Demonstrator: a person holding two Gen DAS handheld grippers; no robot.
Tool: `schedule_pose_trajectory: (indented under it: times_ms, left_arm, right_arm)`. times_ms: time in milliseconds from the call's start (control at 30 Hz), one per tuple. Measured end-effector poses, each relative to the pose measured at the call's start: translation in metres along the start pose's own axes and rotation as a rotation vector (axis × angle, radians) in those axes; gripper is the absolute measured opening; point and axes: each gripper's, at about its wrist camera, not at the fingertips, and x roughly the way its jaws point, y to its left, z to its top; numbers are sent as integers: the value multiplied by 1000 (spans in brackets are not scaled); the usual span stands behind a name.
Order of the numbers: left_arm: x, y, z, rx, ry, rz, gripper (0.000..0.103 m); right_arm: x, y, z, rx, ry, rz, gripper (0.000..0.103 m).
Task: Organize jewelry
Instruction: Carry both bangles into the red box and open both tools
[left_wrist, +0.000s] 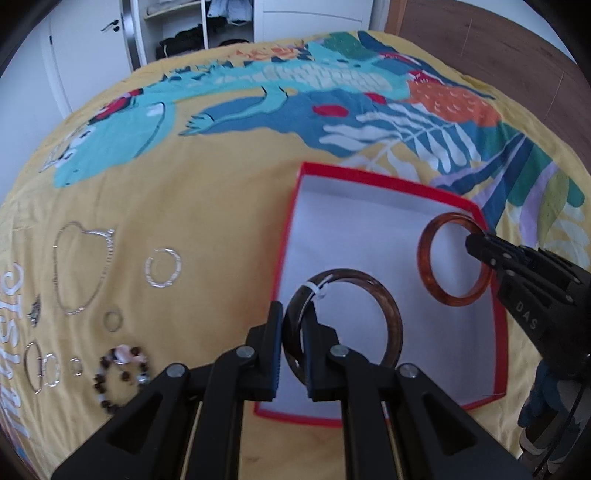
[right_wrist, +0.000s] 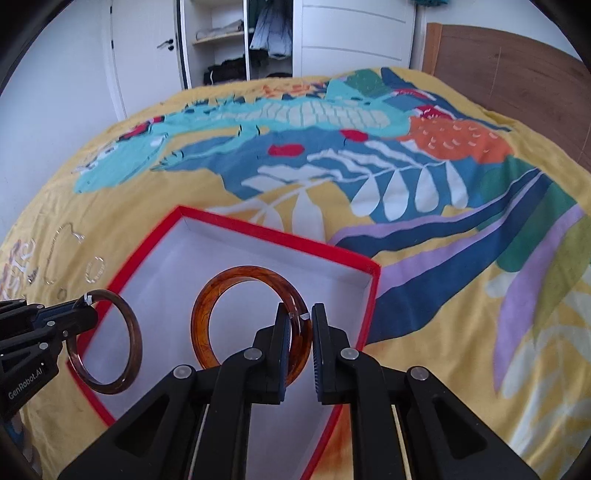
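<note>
While 2 bangles hang over an open red box (left_wrist: 291, 221) with a bare white floor, nothing has yet been laid inside it. The left hand-held gripper (left_wrist: 293, 325) is clenched on the rim of a dark brown bangle (left_wrist: 391, 314) with a small white tag, held above the near part of the box. The right hand-held gripper (right_wrist: 300, 325) is clenched on an amber bangle (right_wrist: 201, 306), held above the box's right side. The box lies on a bed under a yellow patterned bedspread (left_wrist: 207, 199). Left of the box, still to be sorted, lie a silver necklace (left_wrist: 59, 273), a silver hoop (left_wrist: 162, 271), several small rings (left_wrist: 112, 320) and a beaded bracelet (left_wrist: 122, 373). The task looks barely started.
</note>
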Motion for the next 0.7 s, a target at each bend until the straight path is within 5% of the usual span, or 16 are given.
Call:
schedule_pose_trajectory:
  times_ms: [267,433,700]
  left_arm:
    - [39,-2,-13,14,37,5,9]
    - [41,-2,-23,5,34,26,10]
    - [30,8,-53,-106,71,79,12]
  right_arm:
    - [36,6,-14,-54,39,4,10]
    - [44,15,-18,-129,19,19,19]
    - [52,26,-9,-216,-9,103,22]
